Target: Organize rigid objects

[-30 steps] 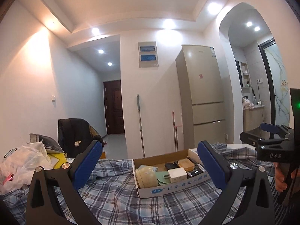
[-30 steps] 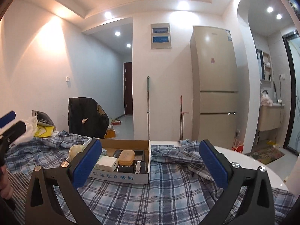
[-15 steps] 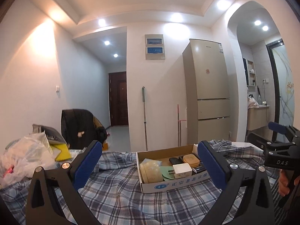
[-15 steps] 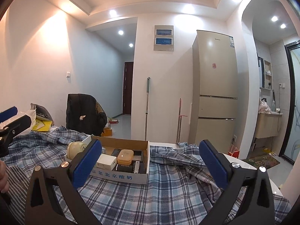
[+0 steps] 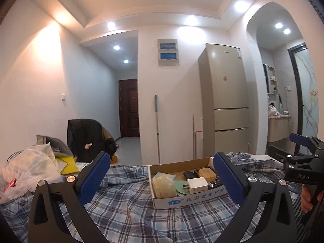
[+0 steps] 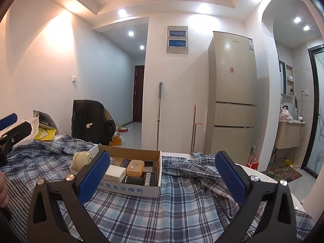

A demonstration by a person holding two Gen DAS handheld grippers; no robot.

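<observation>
A shallow cardboard box (image 5: 182, 200) (image 6: 131, 190) sits on a blue plaid cloth (image 5: 125, 212) (image 6: 174, 206). Inside lie a cream round jar (image 5: 163, 186) (image 6: 82, 160), a white charger plug (image 5: 197, 184) (image 6: 114, 173), an orange case (image 5: 206, 172) (image 6: 135, 166), a green card (image 5: 181, 187) and dark small items (image 6: 139, 179). My left gripper (image 5: 162, 179) is open, held above the cloth with the box just beyond its fingers. My right gripper (image 6: 162, 179) is also open with nothing between its fingers, and the box lies by its left finger.
A plastic bag (image 5: 30, 172) and yellow packet (image 5: 67, 167) crowd the left of the table. A chair with a dark jacket (image 5: 89, 137) stands behind. The fridge (image 6: 232, 97), a mop (image 6: 159, 117) and a doorway are farther back. The white table edge (image 6: 263, 178) shows at the right.
Both cameras have tilted upward and shifted slightly, so the box sits lower and a little to the right in the left view. Both grippers stay open and empty.
</observation>
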